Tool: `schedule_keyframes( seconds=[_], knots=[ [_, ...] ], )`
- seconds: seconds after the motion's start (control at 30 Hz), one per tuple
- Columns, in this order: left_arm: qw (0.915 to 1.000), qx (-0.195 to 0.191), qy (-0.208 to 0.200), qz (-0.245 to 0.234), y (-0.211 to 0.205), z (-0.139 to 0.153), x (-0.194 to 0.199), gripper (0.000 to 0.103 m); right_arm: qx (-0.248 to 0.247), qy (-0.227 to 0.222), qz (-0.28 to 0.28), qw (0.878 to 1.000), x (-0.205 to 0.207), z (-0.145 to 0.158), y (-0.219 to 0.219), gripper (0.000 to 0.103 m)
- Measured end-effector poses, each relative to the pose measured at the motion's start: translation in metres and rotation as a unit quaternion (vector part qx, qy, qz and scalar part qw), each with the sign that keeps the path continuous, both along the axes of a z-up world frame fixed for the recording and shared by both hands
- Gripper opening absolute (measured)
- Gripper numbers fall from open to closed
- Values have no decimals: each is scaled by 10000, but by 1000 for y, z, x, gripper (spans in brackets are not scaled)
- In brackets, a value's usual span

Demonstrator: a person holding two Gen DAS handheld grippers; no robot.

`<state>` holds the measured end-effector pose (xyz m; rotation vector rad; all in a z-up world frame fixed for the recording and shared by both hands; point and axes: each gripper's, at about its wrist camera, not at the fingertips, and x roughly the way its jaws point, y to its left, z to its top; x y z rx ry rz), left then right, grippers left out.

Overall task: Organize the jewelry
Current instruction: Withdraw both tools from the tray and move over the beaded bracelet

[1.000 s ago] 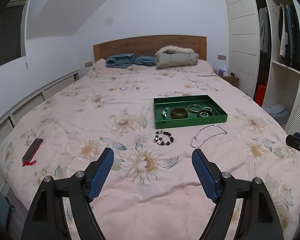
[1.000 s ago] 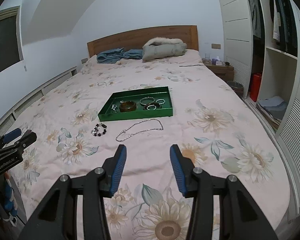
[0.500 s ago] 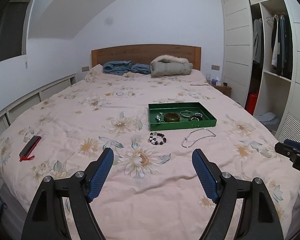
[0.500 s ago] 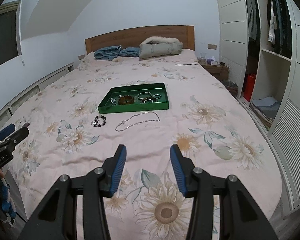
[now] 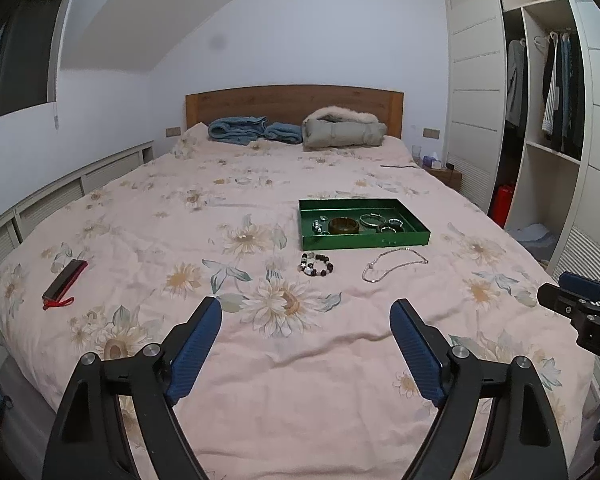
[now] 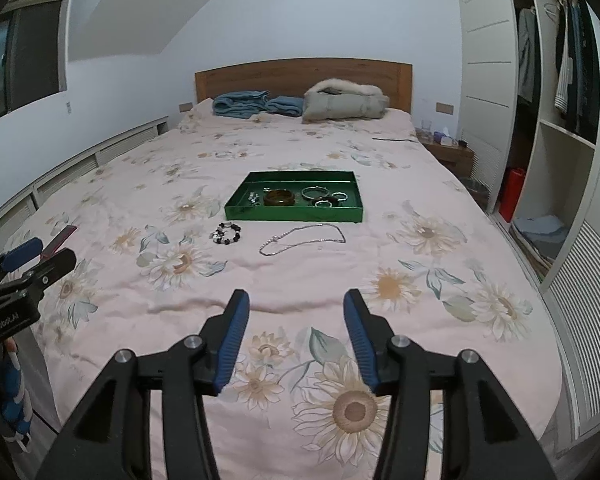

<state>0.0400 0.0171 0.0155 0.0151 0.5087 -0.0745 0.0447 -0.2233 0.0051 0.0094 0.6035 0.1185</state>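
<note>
A green tray sits mid-bed and holds a brown bangle, silver bangles and small pieces. In front of it on the bedspread lie a dark beaded bracelet and a silver chain necklace. My left gripper is open and empty, well short of the bracelet. My right gripper is open and empty, well short of the necklace.
The floral bedspread covers a wide bed. A red and black case lies at the bed's left edge. Folded blue blankets and a grey coat lie at the headboard. An open wardrobe stands on the right.
Both grippers have pulled back and tilted up, so the tray and jewelry sit farther off. Both stay open and empty.
</note>
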Motion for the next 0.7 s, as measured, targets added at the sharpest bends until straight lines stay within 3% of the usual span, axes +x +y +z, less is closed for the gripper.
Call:
schedule_keyframes(
  seconds=[0.33, 0.7],
  knots=[
    [9994, 117, 311, 53, -6, -13, 22, 86, 108, 23, 204, 9997, 14, -12, -2, 50],
    [9965, 296, 783, 42, -21, -42, 75, 87, 366, 288, 135, 9988, 58, -41, -23, 51]
  ],
)
